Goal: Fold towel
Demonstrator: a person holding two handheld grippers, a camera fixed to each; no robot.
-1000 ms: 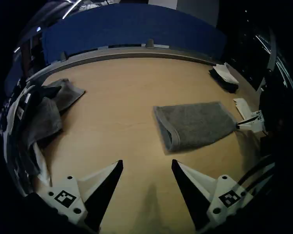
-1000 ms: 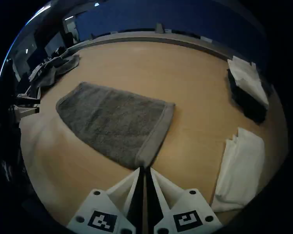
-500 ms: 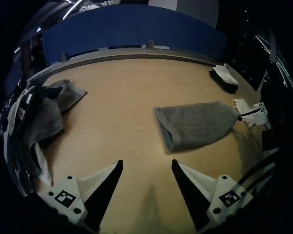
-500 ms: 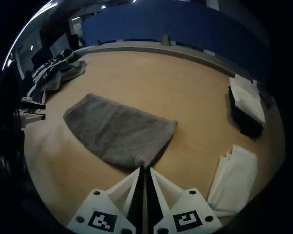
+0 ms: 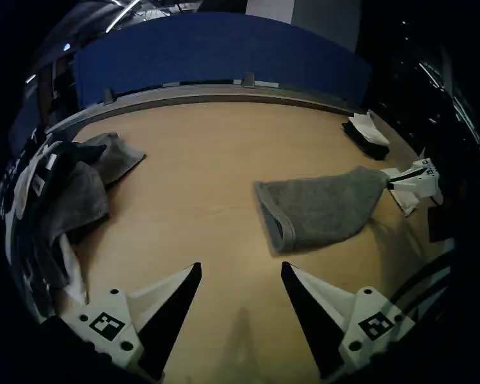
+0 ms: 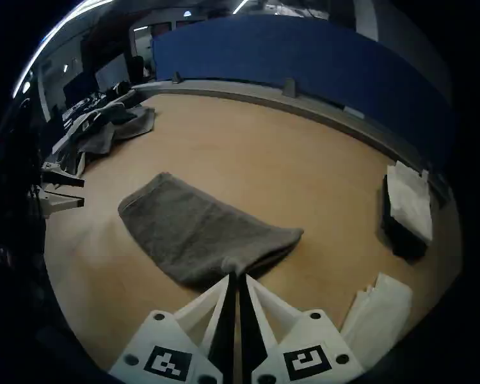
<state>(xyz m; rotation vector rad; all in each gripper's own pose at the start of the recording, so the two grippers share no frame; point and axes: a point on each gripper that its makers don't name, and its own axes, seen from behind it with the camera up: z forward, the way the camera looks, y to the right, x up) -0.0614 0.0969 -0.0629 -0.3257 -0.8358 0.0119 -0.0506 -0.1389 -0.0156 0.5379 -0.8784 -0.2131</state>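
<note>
The grey terry-cloth towel (image 6: 195,233) was shown lying on the pale wooden tabletop (image 6: 253,147), apparently doubled into a soft oblong, with one corner lifted clear of the surface. That corner was pinched by the right gripper (image 6: 237,276), whose jaws were pressed together on the cloth. From them, in the right gripper view, the towel was spread away toward 10 o'clock, its long axis along that line. The left gripper (image 5: 240,265) was held with its jaws wide apart and nothing between them. In the left gripper view the towel was placed at about 1 o'clock from them, well apart, with a flat woven hem on the nearer short edge and the raised corner at 3 o'clock. The coming fold was judged to turn on this relation: the held end would have to be carried along the long axis toward the hemmed end, the right gripper alone being in contact. The cloth was seen as matte, napped and limp, tapering where it sagged from the pinch. A heap of grey and dark cloths (image 5: 73,192) was noted at 9 o'clock, a black-and-white stack of folded cloths (image 5: 368,134) at 2 o'clock, and a blue fabric partition (image 5: 221,51) at 12 o'clock.
</note>
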